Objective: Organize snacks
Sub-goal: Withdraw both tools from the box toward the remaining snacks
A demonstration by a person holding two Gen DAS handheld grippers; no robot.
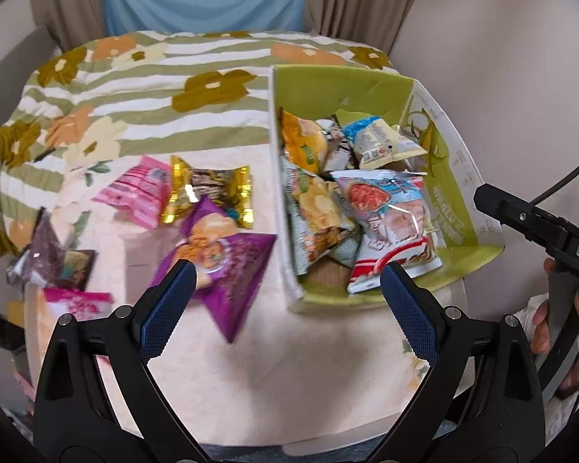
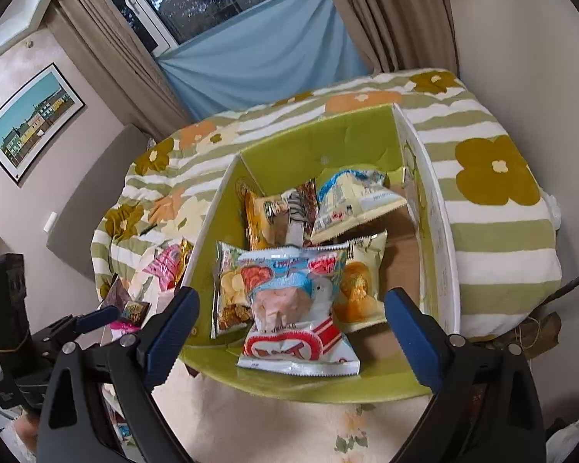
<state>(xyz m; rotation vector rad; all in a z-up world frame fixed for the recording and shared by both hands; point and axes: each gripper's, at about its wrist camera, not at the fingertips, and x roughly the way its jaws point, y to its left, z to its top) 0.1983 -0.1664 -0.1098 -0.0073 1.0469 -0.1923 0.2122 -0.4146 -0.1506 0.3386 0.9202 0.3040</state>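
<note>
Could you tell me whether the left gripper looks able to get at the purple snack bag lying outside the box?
Probably yes: the left gripper is open, and the purple snack bag lies uncovered beside its left finger.

A bed [image 1: 197, 88] carries everything, spread with a green-and-white striped cover printed with olive, orange and cream flowers. Over the near part lies a pale peach blanket [image 1: 251, 378] with a faint floral print. On that blanket stands an open cardboard box [image 1: 459, 208], lime green inside, white outside. Left of the box, loose snack packets lie straight on the blanket: a purple packet [image 1: 227, 270] nearest the box wall, a gold packet [image 1: 208, 193] beyond it, a pink packet [image 1: 139, 193] beside the gold one, a dark packet [image 1: 54, 258] near the left edge, and another pink packet [image 1: 77, 301] just in front of it
</note>
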